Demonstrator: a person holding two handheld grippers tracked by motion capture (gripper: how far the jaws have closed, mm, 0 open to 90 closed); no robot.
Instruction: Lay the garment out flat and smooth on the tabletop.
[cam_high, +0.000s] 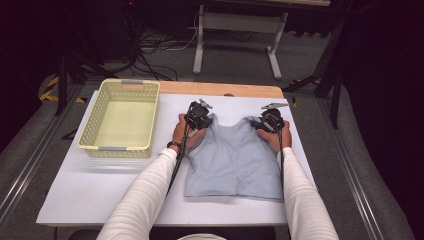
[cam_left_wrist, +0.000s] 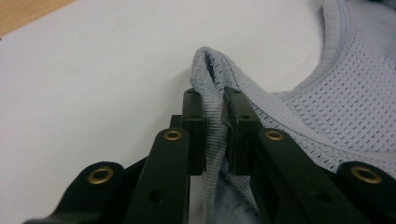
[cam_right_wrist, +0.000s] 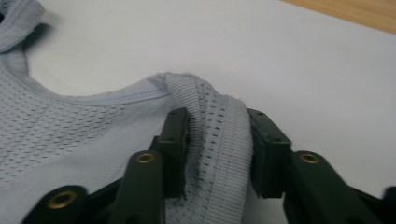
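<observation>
High view first: a pale blue mesh top (cam_high: 232, 160) lies flat on the white counter (cam_high: 90, 195), hem toward the person, neck toward the far edge, and both grippers are down at its shoulders. Left gripper (cam_high: 199, 116) sits on the left shoulder strap, right gripper (cam_high: 270, 120) on the right one, well apart with the neckline between them. White sleeves (cam_high: 145, 195) run in from the bottom edge. Over on the left, a yellow basket (cam_high: 100, 115) stands on the counter, near the top but not touching it. Left gripper view now: the left gripper (cam_left_wrist: 215, 135) is clamped tight on the strap, ribbed edge of the top (cam_left_wrist: 345, 107) bunched and standing up between the jaws, the neckline curving off to the right. Right gripper view: the right gripper (cam_right_wrist: 217, 149) has a thicker fold of strap between its jaws, both pads pressing the cloth, the top (cam_right_wrist: 60, 135) spreading flat to the left on the counter (cam_right_wrist: 280, 56). A strip of bare wood (cam_high: 220, 89) shows along the far edge.
</observation>
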